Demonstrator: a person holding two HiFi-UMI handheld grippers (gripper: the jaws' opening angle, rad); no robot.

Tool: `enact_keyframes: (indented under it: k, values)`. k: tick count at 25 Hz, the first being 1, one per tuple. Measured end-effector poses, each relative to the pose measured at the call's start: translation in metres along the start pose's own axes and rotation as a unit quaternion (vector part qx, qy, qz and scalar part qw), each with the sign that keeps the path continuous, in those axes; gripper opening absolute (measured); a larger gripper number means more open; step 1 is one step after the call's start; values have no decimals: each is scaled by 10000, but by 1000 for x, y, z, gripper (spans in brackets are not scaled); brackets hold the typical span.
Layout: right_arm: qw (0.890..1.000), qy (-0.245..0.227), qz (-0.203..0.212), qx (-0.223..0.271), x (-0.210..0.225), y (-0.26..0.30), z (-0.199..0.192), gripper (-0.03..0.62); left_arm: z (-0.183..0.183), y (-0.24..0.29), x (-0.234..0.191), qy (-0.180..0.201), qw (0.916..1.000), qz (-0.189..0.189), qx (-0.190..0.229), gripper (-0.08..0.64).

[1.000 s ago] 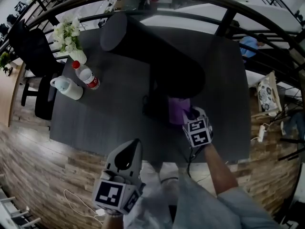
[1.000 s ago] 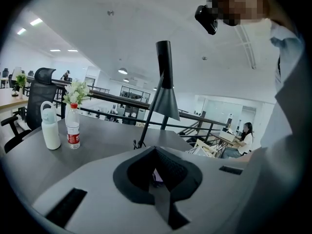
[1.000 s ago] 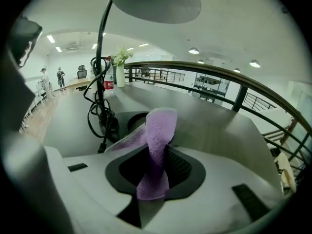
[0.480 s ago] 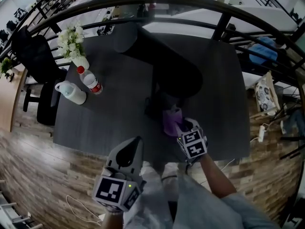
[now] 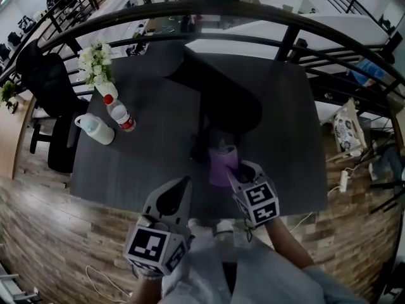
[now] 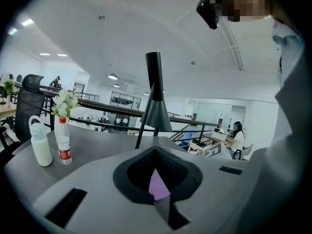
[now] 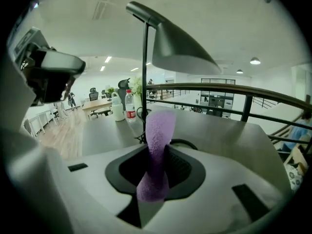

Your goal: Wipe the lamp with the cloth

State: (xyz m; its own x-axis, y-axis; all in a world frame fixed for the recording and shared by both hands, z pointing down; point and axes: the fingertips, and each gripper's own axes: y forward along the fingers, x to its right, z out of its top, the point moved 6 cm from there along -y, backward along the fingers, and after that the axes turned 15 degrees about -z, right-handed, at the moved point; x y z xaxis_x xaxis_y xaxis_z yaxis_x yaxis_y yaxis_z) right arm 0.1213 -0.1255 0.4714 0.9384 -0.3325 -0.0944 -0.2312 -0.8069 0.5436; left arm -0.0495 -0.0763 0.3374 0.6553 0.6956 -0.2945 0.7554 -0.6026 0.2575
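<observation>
The black lamp (image 5: 218, 97) stands on the dark table (image 5: 145, 163), its long shade tilted over the middle. My right gripper (image 5: 235, 168) is shut on the purple cloth (image 5: 221, 163) near the table's front edge, just in front of the lamp's foot. In the right gripper view the cloth (image 7: 158, 140) stands up out of the gripper (image 7: 156, 177), with the lamp (image 7: 178, 45) above and behind it. My left gripper (image 5: 182, 187) hangs shut and empty off the front edge. In the left gripper view that gripper (image 6: 156, 182) points at the lamp (image 6: 155, 106).
At the table's left stand a red-capped water bottle (image 5: 119, 114), a white jug (image 5: 95, 130) and a vase of white flowers (image 5: 96, 65). A black chair (image 5: 44, 75) stands further left. A black railing (image 5: 291, 30) arcs behind the table. Wood floor lies below.
My right gripper has drawn back with the cloth from under the lamp shade toward the table's front edge. The left gripper has stayed low at the front.
</observation>
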Motion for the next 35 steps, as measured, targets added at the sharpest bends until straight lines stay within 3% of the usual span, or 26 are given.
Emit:
enact_keyframes:
  k: [15, 20, 32, 35]
  values:
    - [9928, 392, -448, 1039, 28, -75, 70, 89, 22, 4, -9, 252, 9995, 114, 135, 9]
    - [9898, 416, -506, 1267, 34, -89, 86, 89, 26, 5, -12, 277, 9995, 160, 9, 9]
    - [9864, 603, -657, 1380, 38, -98, 99, 87, 31, 1, -20, 348, 9992, 190, -107, 9]
    - [9867, 606, -664, 1355, 37, -97, 98, 87, 32, 2, -21, 359, 9992, 149, 57, 9]
